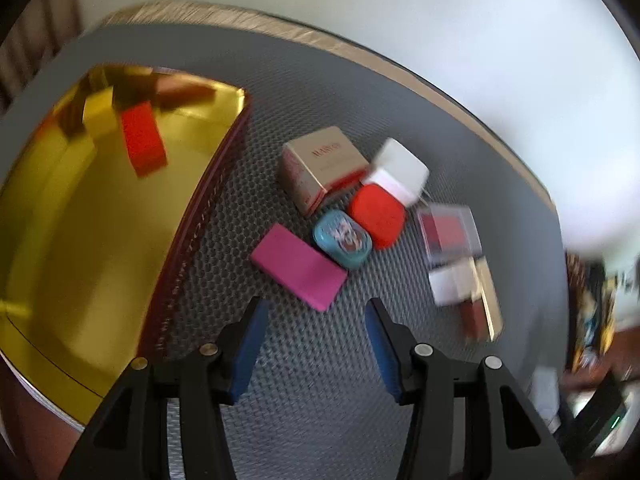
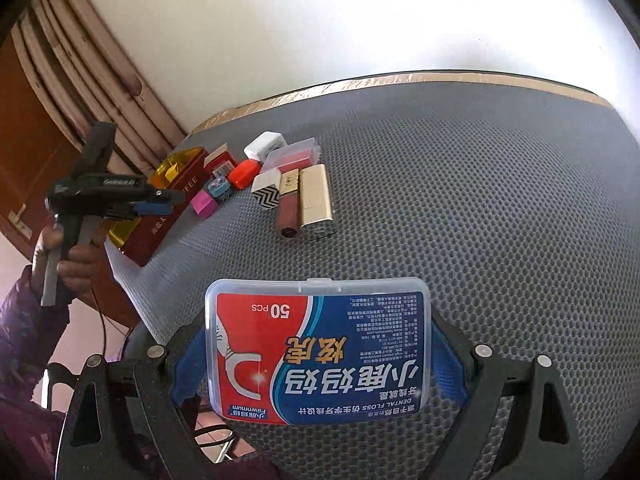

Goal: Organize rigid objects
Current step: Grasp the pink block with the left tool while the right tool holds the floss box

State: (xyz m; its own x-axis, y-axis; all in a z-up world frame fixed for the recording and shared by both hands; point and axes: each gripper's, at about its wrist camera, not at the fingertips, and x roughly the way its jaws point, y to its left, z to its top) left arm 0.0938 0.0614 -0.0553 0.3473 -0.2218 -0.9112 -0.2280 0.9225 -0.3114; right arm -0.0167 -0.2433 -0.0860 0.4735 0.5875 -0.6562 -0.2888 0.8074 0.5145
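The right gripper is squeezing a floss box; the left gripper is hanging part-open, holding nothing, near a pink block.

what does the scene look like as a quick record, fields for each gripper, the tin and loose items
left gripper: open, empty, above the mat
right gripper: shut on dental floss box
tin: open, gold inside, red block in it
loose items: pink block, blue tin, gold tube
surface: grey mesh mat
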